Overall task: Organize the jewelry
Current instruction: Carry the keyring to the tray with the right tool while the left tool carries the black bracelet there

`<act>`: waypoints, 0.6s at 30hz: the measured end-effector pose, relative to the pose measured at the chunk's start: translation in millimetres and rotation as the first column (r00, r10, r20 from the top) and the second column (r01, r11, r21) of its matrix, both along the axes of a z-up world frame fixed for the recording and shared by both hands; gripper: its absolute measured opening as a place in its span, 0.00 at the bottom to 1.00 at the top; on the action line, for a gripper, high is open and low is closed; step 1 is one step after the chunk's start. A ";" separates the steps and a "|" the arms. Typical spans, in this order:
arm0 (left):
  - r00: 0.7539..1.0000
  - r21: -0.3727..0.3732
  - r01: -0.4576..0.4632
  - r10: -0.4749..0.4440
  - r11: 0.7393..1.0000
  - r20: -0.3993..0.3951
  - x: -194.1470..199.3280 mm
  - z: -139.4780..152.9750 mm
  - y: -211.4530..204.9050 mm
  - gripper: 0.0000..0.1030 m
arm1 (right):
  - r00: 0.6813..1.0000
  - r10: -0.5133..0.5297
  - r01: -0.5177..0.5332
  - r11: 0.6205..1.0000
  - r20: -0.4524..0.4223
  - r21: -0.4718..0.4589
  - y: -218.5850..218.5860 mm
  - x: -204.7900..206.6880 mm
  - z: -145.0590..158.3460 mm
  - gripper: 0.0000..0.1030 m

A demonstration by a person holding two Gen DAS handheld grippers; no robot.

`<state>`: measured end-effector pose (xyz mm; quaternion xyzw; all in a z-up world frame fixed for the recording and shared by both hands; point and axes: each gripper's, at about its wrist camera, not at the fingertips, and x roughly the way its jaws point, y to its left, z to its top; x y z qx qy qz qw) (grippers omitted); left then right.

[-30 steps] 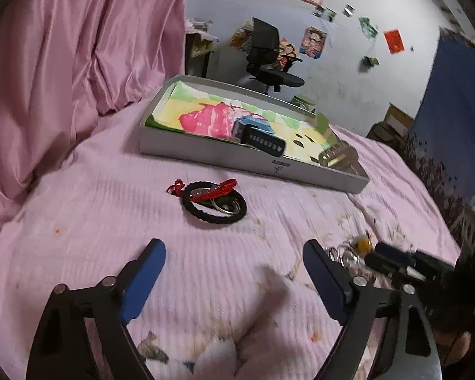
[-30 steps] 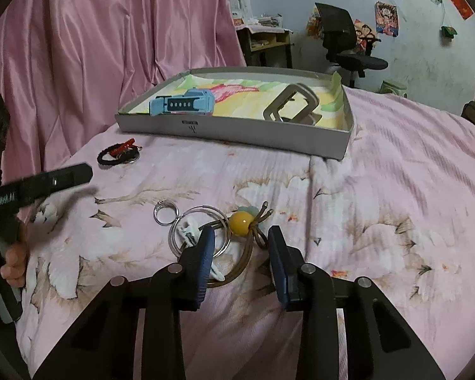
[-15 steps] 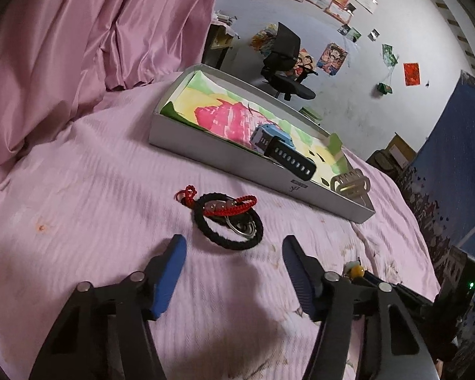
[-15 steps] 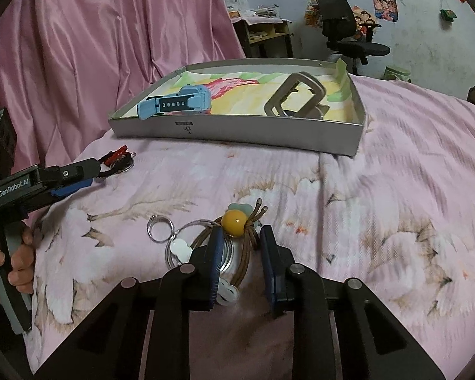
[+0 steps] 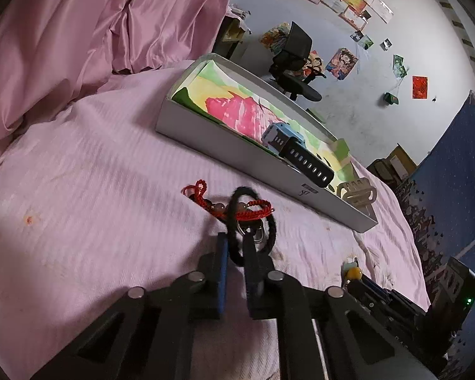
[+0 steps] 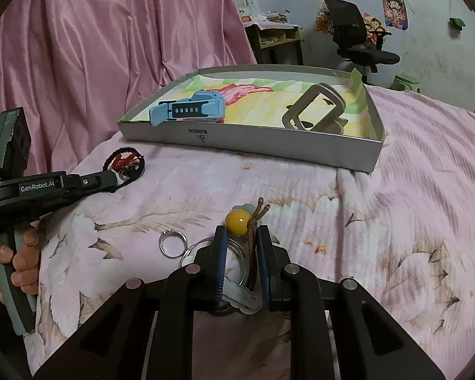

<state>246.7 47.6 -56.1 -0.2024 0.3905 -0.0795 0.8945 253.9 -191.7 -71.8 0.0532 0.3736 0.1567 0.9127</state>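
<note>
You are clenching the left claw [image 5: 234, 253] on the near arc of the black braided bracelet [image 5: 262, 221], low in the middle of the left wrist view. The loop is standing up off the pink bedspread [image 5: 95, 190] rather than lying flat, which suggests you are taking it by one edge so the rest can hang free. A red knotted cord bracelet [image 5: 237, 207] is threaded across it, and a small metal ring [image 5: 258, 232] is sitting inside the loop; whether those are coming along with it, I cannot tell.

In the right wrist view, lower centre, you are closing the right claw [image 6: 242, 253] around a brown cord [image 6: 253, 237] carrying a yellow bead [image 6: 236, 221], with a thin wire hoop [image 6: 237, 253] and a pale flower charm [image 6: 242, 296] also between the fingers. Taking the whole tangle probably saves picking up each small piece. A silver ring [image 6: 169, 242] is lying just left of the claw, outside the grip.

The grey box lid [image 6: 269, 141] lined with a painted sheet is sitting in the upper middle of both views, well apart from both claws. It is already holding a blue watch [image 6: 190, 109] and a grey watch strap [image 6: 316, 107], so it looks like the collecting place for these pieces.
</note>
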 end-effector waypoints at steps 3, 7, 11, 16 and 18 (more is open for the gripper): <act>1.000 0.006 0.012 -0.012 1.000 0.015 -1.3 2.0 -1.9 0.06 | 1.000 0.002 -0.002 1.000 0.012 0.008 -1.4 -2.0 1.5 0.16; 0.997 0.034 0.036 -0.038 0.999 0.061 -7.1 10.2 -8.6 0.06 | 0.999 0.003 -0.004 1.000 0.042 0.024 -4.5 -7.1 6.5 0.16; 0.992 0.062 0.069 -0.075 0.996 0.105 -13.3 20.0 -19.2 0.06 | 0.997 0.005 -0.009 0.999 0.080 0.047 -8.1 -12.0 14.0 0.16; 0.984 0.069 0.108 -0.116 0.992 0.133 -19.8 26.9 -27.8 0.06 | 0.991 0.004 -0.015 0.997 0.131 0.079 -14.0 -17.3 22.2 0.16; 0.982 0.072 0.117 -0.126 0.991 0.142 -22.3 29.2 -28.4 0.06 | 0.989 0.003 -0.016 0.996 0.146 0.088 -15.4 -18.3 24.4 0.16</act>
